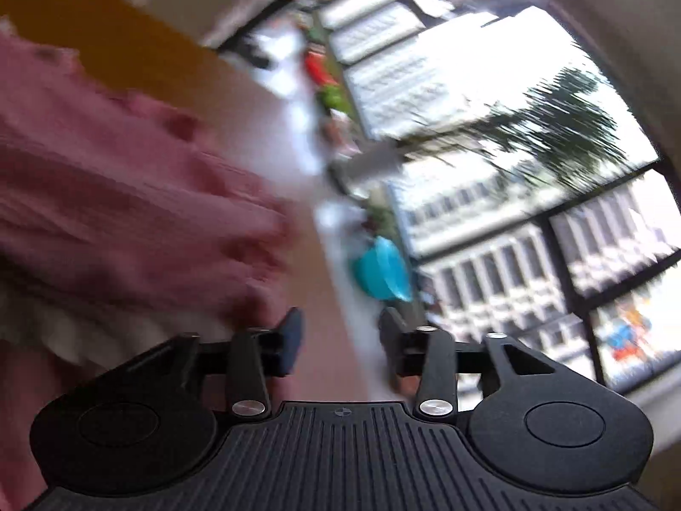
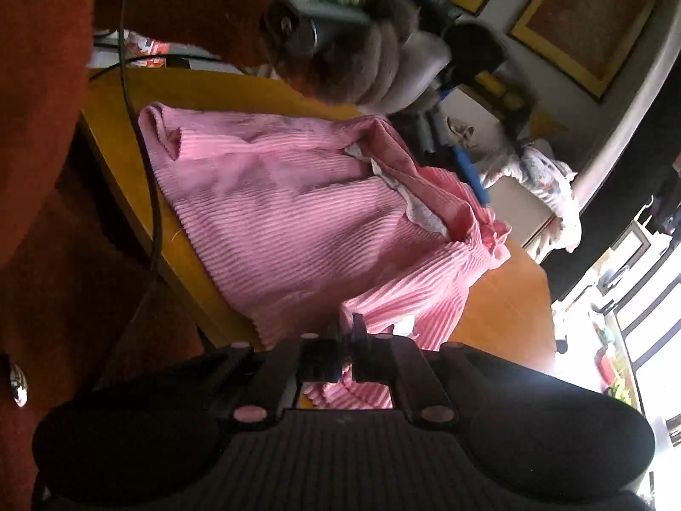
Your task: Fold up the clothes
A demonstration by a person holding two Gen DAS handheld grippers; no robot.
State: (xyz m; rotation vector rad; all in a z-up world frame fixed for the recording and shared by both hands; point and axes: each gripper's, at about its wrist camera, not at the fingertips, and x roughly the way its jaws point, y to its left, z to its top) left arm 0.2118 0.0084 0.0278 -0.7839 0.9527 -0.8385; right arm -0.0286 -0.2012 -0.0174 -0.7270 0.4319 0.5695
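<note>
- The right gripper (image 2: 345, 332) was pinched tight on a fold of the pink ribbed garment (image 2: 298, 217), with the cloth bunched between the fingers and hanging below them.
- The garment lay spread over the yellow wooden table (image 2: 119, 127), its white lace trim (image 2: 408, 196) showing along an inner edge.
- A black cable (image 2: 149, 196) ran across the near edge of the table and over one corner of the garment.
- In the left wrist view the left gripper (image 1: 340, 332) had its fingers set well apart with nothing between them.
- That view was heavily blurred; the pink garment (image 1: 127, 196) filled its left side, just beside the left finger (image 1: 291, 336), and I cannot tell whether they touched.
- Past the left gripper stood a turquoise bowl (image 1: 383, 268) near a large window (image 1: 510, 136).
- Framed pictures (image 2: 583, 21) hung on the wall beyond the table in the right wrist view.
</note>
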